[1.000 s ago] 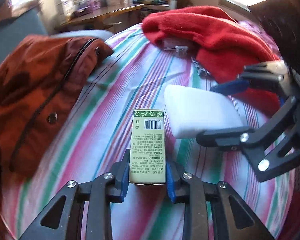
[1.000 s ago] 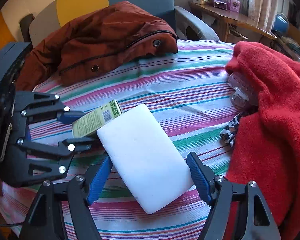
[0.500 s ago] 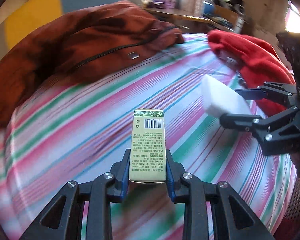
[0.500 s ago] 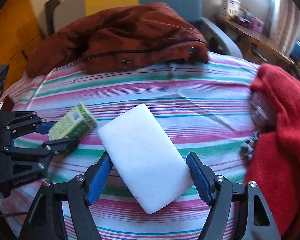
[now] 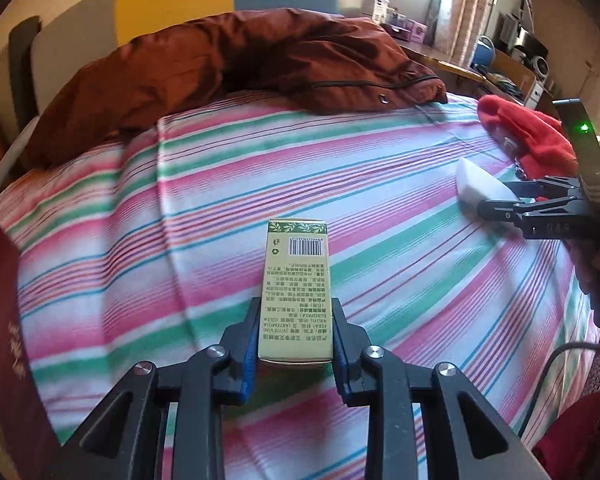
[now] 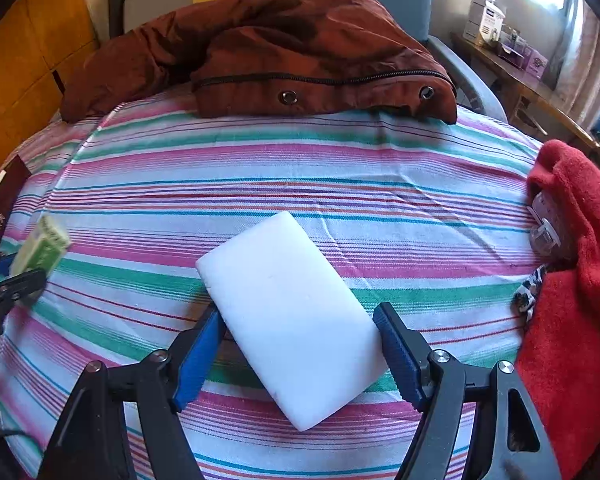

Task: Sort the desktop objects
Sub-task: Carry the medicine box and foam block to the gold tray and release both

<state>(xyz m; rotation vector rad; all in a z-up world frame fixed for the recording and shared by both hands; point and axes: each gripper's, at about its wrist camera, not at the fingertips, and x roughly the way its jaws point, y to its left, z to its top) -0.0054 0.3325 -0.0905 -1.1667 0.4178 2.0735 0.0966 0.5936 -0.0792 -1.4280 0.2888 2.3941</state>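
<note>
1. Our left gripper [image 5: 295,354] is clamped on a narrow green carton [image 5: 296,288], both blue pads pressed flat against its long sides near the lower end
2. The carton is pale olive with a leafy band across its far end, a barcode beneath that, and dense small print running down the face; it juts forward above the striped cloth [image 5: 380,184]
3. Our right gripper [image 6: 300,354] holds a white foam block [image 6: 288,300], a plain smooth rectangle with rounded corners, lying skewed between the blue pads, which touch its edges
4. In the right wrist view the carton [image 6: 40,246] sits at the far left, well apart from the block
5. A rust-brown jacket [image 6: 300,52] is heaped at the cloth's far edge, a red towel [image 6: 572,280] on the right, and a dark red booklet [image 5: 12,344] at the left
</note>
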